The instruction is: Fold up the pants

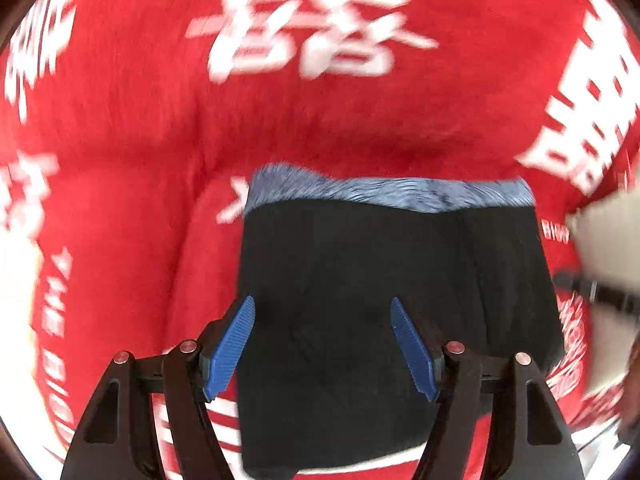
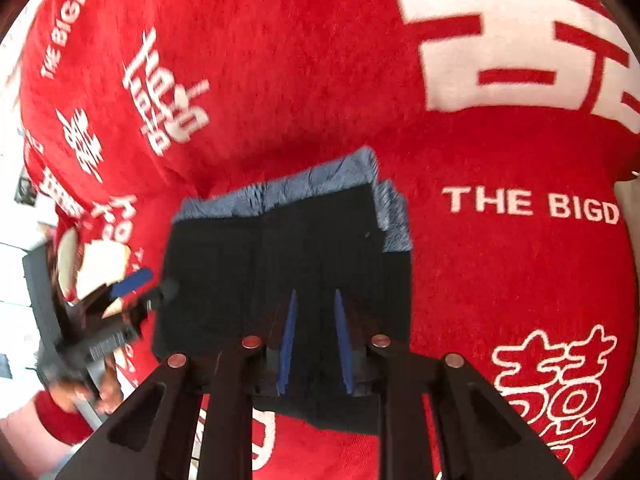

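My left gripper (image 1: 322, 312) is spread wide above the folded pants (image 1: 384, 304), pinching nothing; my right gripper (image 2: 316, 312) has its blue pads drawn near together with a slim gap, and I cannot tell whether any cloth is caught there. The pants lie as a compact dark bundle on the red blanket (image 2: 280, 60), a blue-grey fleecy lining (image 2: 304, 184) showing along the far edge; I judge them soft, light and limp, likely to sag or unfold if lifted by one layer. I would pinch through all layers at a near corner.
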The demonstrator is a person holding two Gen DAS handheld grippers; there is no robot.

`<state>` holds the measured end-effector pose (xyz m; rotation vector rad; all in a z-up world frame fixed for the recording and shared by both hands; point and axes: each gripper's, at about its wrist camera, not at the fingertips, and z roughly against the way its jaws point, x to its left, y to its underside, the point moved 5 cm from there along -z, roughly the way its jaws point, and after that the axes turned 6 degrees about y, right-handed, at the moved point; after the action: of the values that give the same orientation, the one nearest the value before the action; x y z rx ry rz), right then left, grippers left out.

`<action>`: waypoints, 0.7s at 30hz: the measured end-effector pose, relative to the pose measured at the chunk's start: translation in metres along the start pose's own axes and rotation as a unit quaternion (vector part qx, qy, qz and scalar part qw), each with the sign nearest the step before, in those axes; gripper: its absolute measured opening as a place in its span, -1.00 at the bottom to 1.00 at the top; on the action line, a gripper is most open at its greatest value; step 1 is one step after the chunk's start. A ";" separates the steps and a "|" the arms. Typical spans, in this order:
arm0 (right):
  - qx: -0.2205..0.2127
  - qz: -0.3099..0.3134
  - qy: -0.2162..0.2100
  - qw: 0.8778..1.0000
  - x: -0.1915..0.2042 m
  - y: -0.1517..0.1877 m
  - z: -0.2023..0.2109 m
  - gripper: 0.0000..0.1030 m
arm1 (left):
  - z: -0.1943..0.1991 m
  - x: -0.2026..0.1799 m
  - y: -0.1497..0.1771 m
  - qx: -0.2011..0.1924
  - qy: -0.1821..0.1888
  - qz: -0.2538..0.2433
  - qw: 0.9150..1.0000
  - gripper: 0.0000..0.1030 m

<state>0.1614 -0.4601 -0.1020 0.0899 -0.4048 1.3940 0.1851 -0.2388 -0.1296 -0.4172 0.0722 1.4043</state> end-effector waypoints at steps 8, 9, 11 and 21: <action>0.008 0.015 0.043 0.999 -0.015 0.047 -0.036 -0.59 | -0.039 0.041 0.019 0.020 0.038 0.080 0.996 0.79; 0.003 0.022 0.048 0.999 -0.014 0.048 -0.036 -0.59 | -0.040 0.044 0.020 0.023 0.046 0.095 0.994 0.80; -0.001 0.022 0.054 0.998 -0.012 0.049 -0.036 -0.58 | -0.036 0.040 0.021 0.020 0.036 0.083 0.996 0.79; -0.002 0.007 0.049 0.999 -0.017 0.053 -0.034 -0.58 | 0.000 0.042 -0.034 -0.035 -0.013 0.064 0.997 0.79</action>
<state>0.1157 -0.4566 -0.1481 0.0148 -0.3280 1.4048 0.2249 -0.2035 -0.1341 -0.4581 0.0287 1.5411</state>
